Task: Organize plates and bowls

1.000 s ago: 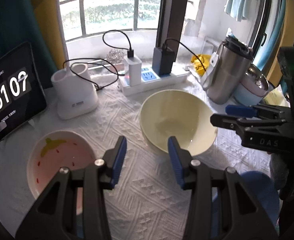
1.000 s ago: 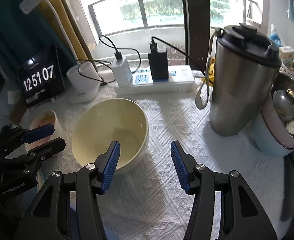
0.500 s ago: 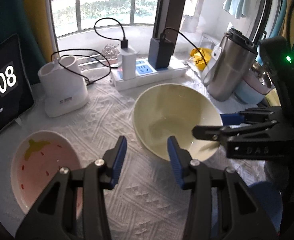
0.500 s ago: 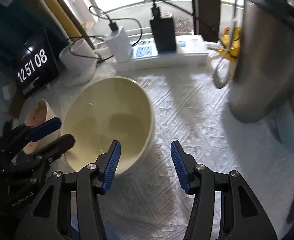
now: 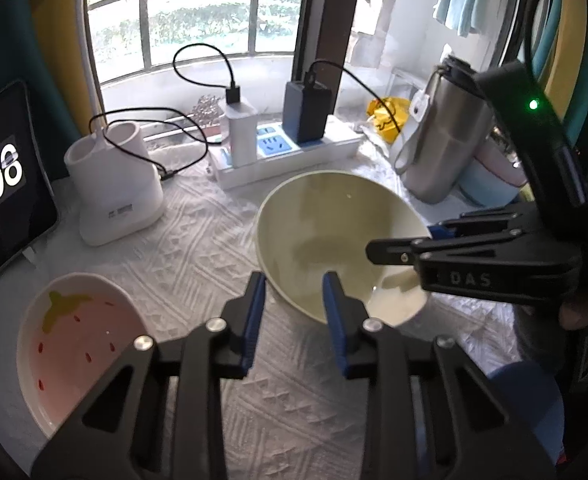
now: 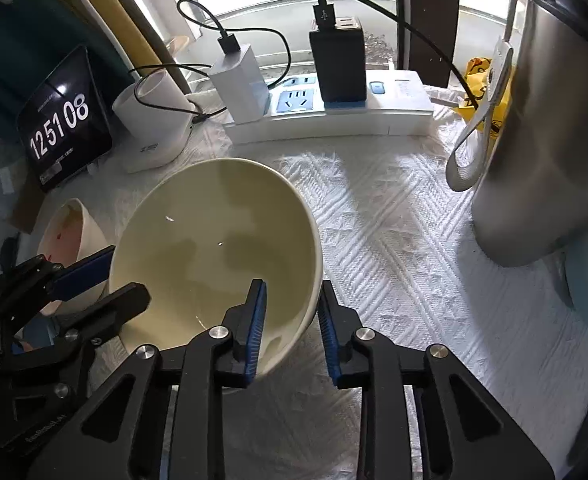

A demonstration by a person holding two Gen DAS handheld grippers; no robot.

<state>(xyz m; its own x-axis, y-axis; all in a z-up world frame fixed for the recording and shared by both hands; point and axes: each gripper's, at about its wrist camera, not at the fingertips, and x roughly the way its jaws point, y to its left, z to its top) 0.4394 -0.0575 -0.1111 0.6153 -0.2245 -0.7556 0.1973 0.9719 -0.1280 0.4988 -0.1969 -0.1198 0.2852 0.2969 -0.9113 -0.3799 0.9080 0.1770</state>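
The cream bowl (image 6: 214,248) sits tilted near the middle of the desk (image 6: 393,240), on the white textured cloth. The right gripper (image 6: 292,322) straddles the bowl's near rim, one blue pad inside and one outside; whether the pads press the wall cannot be told. The left gripper (image 5: 294,312) straddles the opposite rim with its fingers parted, contact likewise unclear. The strawberry plate (image 5: 74,340) rests toward the desk's left edge, apart from the bowl.
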